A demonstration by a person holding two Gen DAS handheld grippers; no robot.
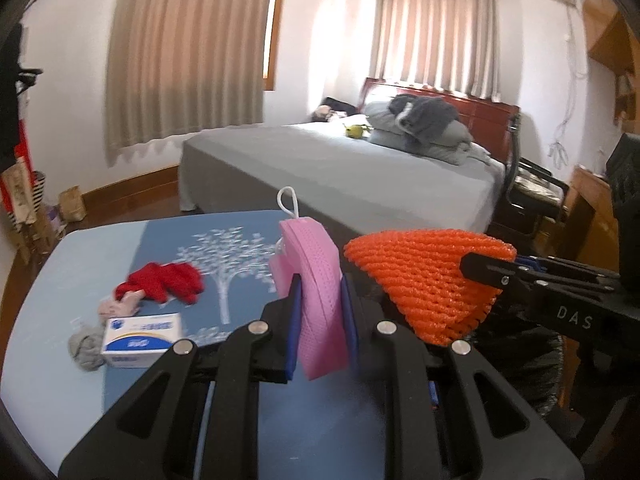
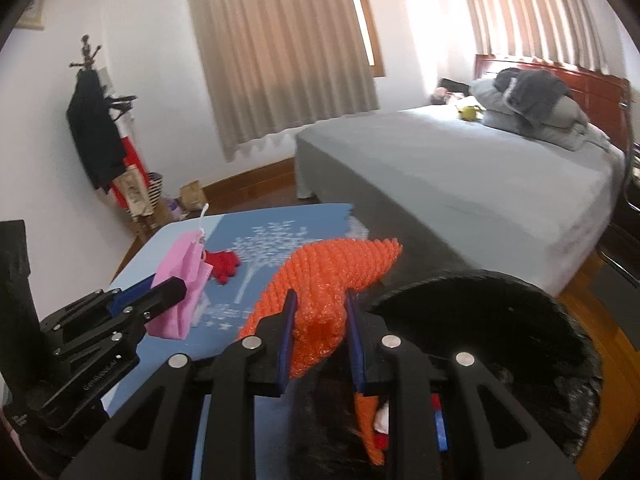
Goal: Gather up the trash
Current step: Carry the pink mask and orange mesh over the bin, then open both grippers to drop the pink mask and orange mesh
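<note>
My left gripper (image 1: 321, 316) is shut on a pink face mask (image 1: 316, 280), whose white ear loop sticks up above it. My right gripper (image 2: 319, 334) is shut on an orange foam net sleeve (image 2: 320, 276), held over the black-lined trash bin (image 2: 500, 320) at the table's right side. From the left wrist view the orange net (image 1: 428, 280) and the right gripper (image 1: 500, 268) appear to the right. In the right wrist view the pink mask (image 2: 184, 288) and left gripper (image 2: 176, 292) sit to the left. Orange and white scraps lie inside the bin (image 2: 372, 420).
On the blue table (image 1: 48, 352) with a white tree print lie red gloves (image 1: 164, 280), a blue-and-white box (image 1: 140, 338), a grey crumpled cloth (image 1: 86, 350) and a pinkish scrap (image 1: 120, 306). Behind stands a grey bed (image 1: 340, 160). A coat rack (image 2: 92, 120) stands by the left wall.
</note>
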